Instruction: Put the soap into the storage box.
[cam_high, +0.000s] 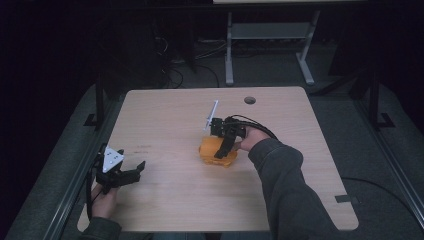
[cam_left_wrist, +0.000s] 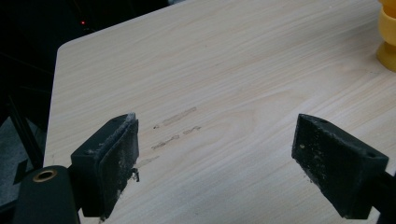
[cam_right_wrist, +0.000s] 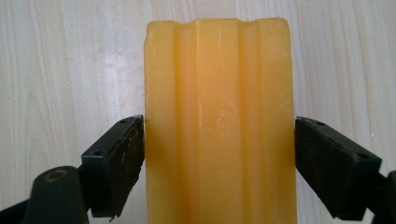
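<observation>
The left claw (cam_high: 131, 173) is held with its jaws apart and nothing between them, well to the left of the orange block (cam_high: 218, 151) lying mid-bench (cam_high: 165, 115). The right claw (cam_right_wrist: 219, 154) is set around the block, both pads at its ribbed sides. A slip could be caused if the smooth, waxy sides are squeezed unevenly.

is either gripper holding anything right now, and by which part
The right gripper has its jaws against the two long sides of the ridged orange-yellow block on the wooden table. The left gripper is open, holding nothing.
</observation>
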